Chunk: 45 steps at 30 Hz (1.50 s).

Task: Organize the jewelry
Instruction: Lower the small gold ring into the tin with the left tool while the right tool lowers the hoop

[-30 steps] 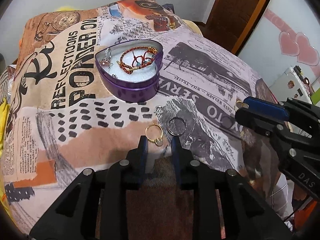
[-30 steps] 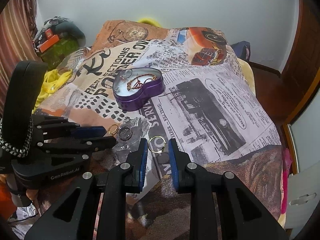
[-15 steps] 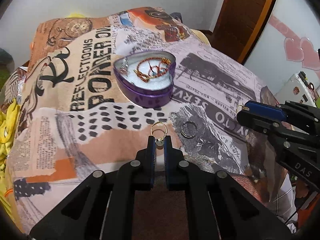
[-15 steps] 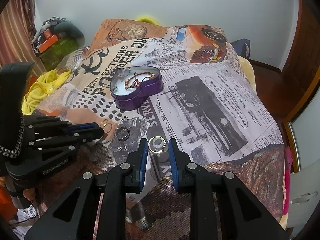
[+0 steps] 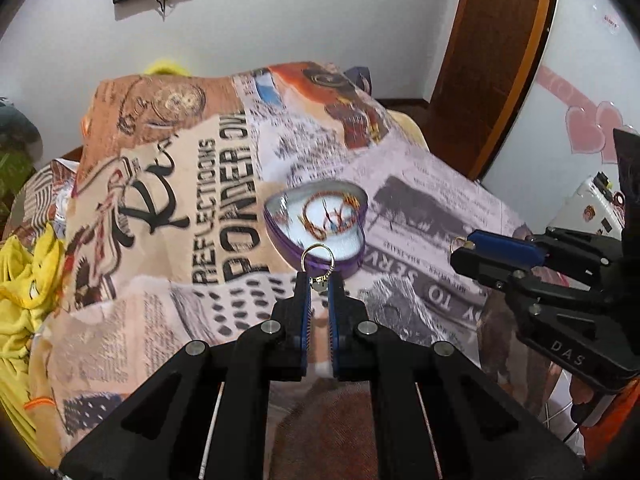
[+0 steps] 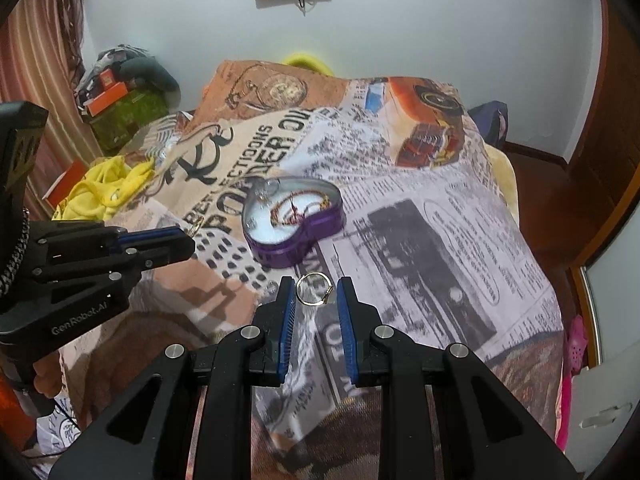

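A purple heart-shaped tin point(image 5: 352, 258) point(image 6: 320, 224) sits on the printed bedspread with a red-gold bracelet point(image 5: 328, 218) and small pieces on its white lining. My left gripper point(image 5: 319, 280) is shut on a gold ring point(image 5: 317, 258), lifted above the bed just short of the tin; the ring also shows at its tips in the right wrist view point(image 6: 196, 225). My right gripper point(image 6: 316, 292) holds a second gold ring point(image 6: 314, 289) between its jaws, raised over the bed near the tin; it shows at the right of the left wrist view point(image 5: 464, 246).
The printed bedspread point(image 6: 420, 240) covers the whole bed. Yellow cloth point(image 6: 104, 188) and boxes lie off its left edge. A wooden door point(image 5: 492, 60) and a white cabinet point(image 6: 600, 400) stand to the right.
My left gripper shut on the gold ring and lifted it up toward the tin. My right gripper also rose off the bed with its ring between the jaws.
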Each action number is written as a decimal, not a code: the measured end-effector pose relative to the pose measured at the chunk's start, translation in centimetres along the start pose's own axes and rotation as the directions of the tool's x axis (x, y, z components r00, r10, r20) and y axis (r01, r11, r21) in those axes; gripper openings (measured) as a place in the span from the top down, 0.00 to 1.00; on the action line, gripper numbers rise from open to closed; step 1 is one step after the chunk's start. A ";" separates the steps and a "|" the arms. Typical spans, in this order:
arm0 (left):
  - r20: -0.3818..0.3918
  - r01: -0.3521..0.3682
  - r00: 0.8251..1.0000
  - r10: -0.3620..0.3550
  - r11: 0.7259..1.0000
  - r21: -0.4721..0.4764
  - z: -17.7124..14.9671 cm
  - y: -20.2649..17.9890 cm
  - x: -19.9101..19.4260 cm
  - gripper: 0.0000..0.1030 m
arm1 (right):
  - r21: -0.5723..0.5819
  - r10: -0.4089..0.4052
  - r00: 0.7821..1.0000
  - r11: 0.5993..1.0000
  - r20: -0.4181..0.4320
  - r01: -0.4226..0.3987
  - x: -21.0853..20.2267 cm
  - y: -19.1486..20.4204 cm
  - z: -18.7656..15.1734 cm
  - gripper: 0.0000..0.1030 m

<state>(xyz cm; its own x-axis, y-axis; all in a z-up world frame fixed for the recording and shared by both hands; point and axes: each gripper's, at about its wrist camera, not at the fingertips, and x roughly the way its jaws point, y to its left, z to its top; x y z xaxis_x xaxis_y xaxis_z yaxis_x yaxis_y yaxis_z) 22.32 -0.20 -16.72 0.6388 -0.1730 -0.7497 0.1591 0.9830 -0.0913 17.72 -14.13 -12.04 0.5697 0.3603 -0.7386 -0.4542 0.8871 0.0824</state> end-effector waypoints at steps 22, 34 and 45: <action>0.021 0.021 1.000 -0.021 1.000 -0.001 3.8 2.0 3.7 0.94 | -0.057 -0.012 0.998 0.998 0.058 0.015 2.7 0.0 4.8 0.81; -0.033 0.052 0.998 -0.053 0.998 -0.023 4.1 2.9 6.9 0.94 | -0.068 0.023 1.000 0.997 0.002 -0.023 5.8 -0.7 5.9 0.81; -0.066 0.083 0.994 -0.084 0.996 -0.005 4.1 2.5 8.1 0.94 | -0.067 0.058 0.996 0.996 -0.064 -0.062 8.1 -0.8 6.2 0.81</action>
<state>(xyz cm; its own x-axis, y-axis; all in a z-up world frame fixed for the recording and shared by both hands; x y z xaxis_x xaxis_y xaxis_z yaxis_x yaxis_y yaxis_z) 30.99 0.58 -20.33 0.5720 -0.2503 -0.7811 0.2078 0.9655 -0.1571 26.97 -10.15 -13.90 0.4972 0.3915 -0.7743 -0.5338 0.8416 0.0828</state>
